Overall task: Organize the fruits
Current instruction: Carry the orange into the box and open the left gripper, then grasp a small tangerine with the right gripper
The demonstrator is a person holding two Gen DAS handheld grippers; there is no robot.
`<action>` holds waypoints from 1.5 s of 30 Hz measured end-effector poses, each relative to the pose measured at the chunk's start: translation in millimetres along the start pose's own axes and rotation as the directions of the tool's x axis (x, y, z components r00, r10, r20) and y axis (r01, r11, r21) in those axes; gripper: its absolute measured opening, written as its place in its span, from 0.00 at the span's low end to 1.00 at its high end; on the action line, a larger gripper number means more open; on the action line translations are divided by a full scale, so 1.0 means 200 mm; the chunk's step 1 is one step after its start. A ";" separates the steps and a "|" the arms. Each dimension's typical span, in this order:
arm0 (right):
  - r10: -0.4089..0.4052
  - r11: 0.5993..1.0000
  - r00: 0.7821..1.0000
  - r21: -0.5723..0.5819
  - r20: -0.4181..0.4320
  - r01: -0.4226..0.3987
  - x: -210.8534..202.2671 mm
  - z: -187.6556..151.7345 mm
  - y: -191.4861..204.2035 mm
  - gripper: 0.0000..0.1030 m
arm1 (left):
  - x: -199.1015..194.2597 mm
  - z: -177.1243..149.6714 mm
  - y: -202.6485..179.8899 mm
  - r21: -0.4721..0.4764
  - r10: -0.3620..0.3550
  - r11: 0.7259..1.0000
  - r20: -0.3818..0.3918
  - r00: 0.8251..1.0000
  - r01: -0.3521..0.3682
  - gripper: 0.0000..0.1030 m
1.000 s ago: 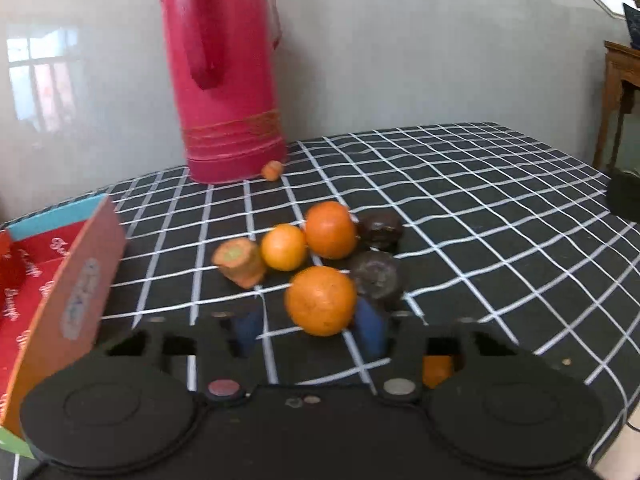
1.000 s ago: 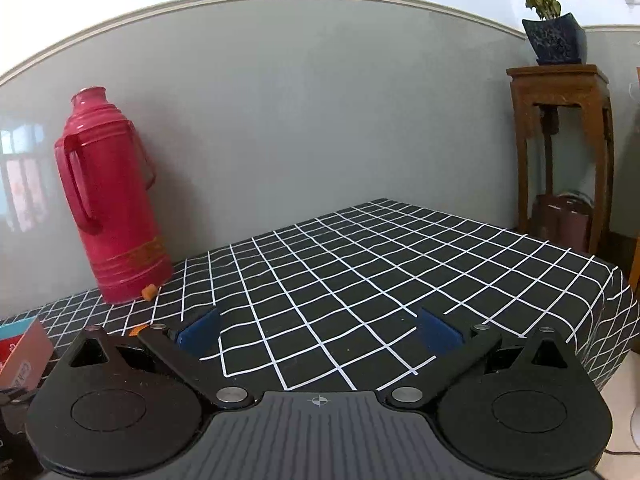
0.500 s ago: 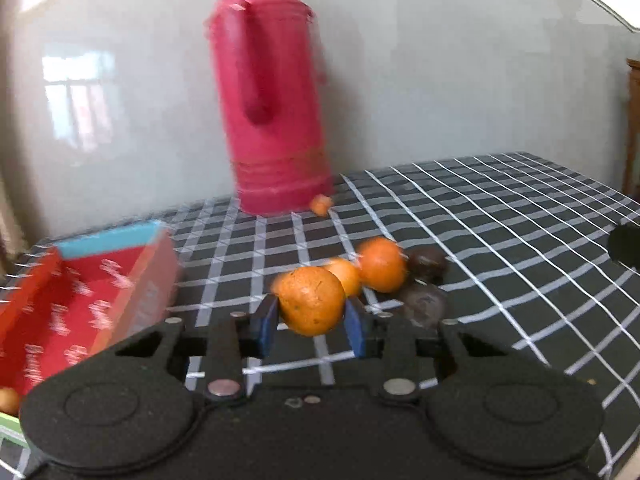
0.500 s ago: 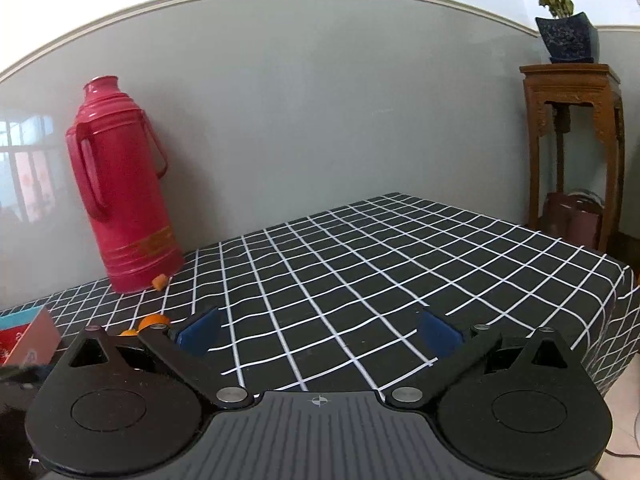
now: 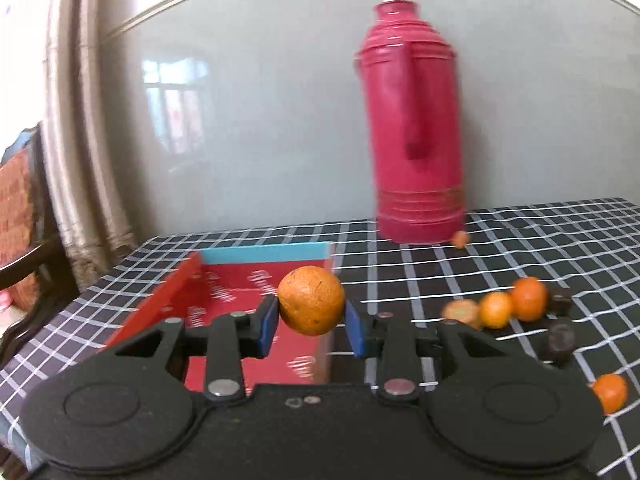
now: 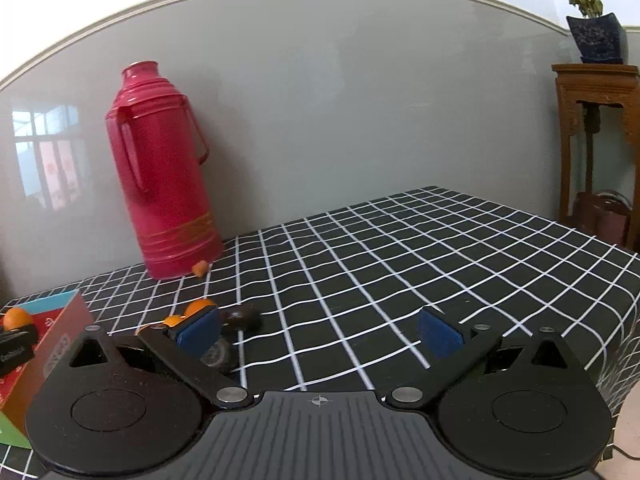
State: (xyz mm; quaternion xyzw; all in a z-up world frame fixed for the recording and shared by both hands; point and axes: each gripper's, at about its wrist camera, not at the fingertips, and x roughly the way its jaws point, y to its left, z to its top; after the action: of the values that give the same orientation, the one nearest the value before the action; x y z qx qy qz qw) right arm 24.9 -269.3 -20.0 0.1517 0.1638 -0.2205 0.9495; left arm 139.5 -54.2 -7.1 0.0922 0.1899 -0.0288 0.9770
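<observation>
My left gripper (image 5: 311,322) is shut on a speckled orange (image 5: 311,306) and holds it in the air, at the right wall of an open red box (image 5: 240,292) with a blue far rim. Several small oranges (image 5: 528,298) and dark round fruits (image 5: 558,338) lie on the checked cloth to the right, one orange (image 5: 610,392) nearer the edge. My right gripper (image 6: 320,332) stands open over the cloth, nothing between its pads. In the right wrist view the box (image 6: 60,320) sits at far left with the held orange (image 6: 16,317) above it.
A tall red thermos (image 5: 414,128) stands at the wall with a small orange piece (image 5: 460,239) at its foot. A wooden stand (image 6: 596,136) with a potted plant (image 6: 592,16) is off the table's right side. A chair (image 5: 20,220) stands left of the table.
The left gripper closed on the speckled orange, lifted it from the pile and swung it left to the red box. The right gripper shifted a little, still open.
</observation>
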 end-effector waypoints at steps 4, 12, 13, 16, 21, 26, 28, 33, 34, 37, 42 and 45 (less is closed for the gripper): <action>0.031 0.999 0.999 -0.023 -0.012 -0.031 0.01 -0.02 0.06 1.00 | 0.05 0.00 0.11 -0.038 0.071 0.997 -0.055 0.996 -0.073 0.26; 0.091 0.992 0.993 -0.083 -0.080 -0.097 0.06 -0.08 0.17 1.00 | 0.21 -0.06 0.33 -0.130 0.084 0.983 -0.291 0.953 -0.127 0.27; 0.094 0.991 0.992 -0.089 -0.089 -0.102 0.07 -0.09 0.18 1.00 | 0.19 -0.06 0.35 -0.137 0.081 0.983 -0.289 0.954 -0.125 0.28; 0.110 0.989 0.988 -0.091 -0.112 -0.121 0.08 -0.12 0.19 1.00 | 0.13 -0.06 0.39 -0.145 0.098 0.980 -0.252 0.963 -0.137 0.40; 0.120 0.986 0.984 -0.096 -0.130 -0.133 0.10 -0.14 0.21 0.99 | -0.01 -0.02 0.45 -0.136 0.195 0.968 -0.131 0.972 -0.212 0.86; 0.128 0.984 0.977 -0.098 -0.173 -0.146 0.15 -0.16 0.23 0.68 | -0.09 -0.01 0.55 -0.167 0.237 0.954 -0.084 0.968 -0.248 0.91; 0.124 0.987 0.972 -0.078 -0.199 -0.142 0.18 -0.18 0.22 0.68 | -0.09 -0.01 0.61 -0.196 0.261 0.942 -0.086 0.961 -0.273 0.93; 0.107 0.987 0.967 -0.090 -0.231 -0.131 0.22 -0.21 0.23 0.40 | -0.10 -0.02 0.80 -0.282 0.319 0.896 -0.129 0.939 -0.343 0.93; 0.099 0.988 0.968 -0.093 -0.233 -0.123 0.22 -0.22 0.24 0.39 | -0.10 -0.02 0.83 -0.297 0.327 0.886 -0.141 0.934 -0.355 0.93; 0.082 0.989 0.972 -0.105 -0.221 -0.107 0.22 -0.23 0.25 0.34 | -0.08 -0.04 0.94 -0.354 0.334 0.854 -0.192 0.923 -0.382 0.93; 0.153 0.982 0.968 -0.077 -0.197 -0.171 0.20 -0.21 0.32 0.29 | -0.08 -0.08 1.07 -0.408 0.348 0.806 -0.259 0.901 -0.429 0.93; 0.236 0.964 0.958 -0.088 -0.160 -0.252 0.15 -0.19 0.43 0.21 | -0.09 -0.10 1.12 -0.422 0.355 0.789 -0.281 0.892 -0.447 0.93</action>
State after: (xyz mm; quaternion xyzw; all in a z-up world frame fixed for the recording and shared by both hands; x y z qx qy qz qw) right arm 82.1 -192.5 -47.5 0.1353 0.2254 -0.0805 0.9615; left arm 135.1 170.7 19.1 -0.1097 0.2576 0.2363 0.9305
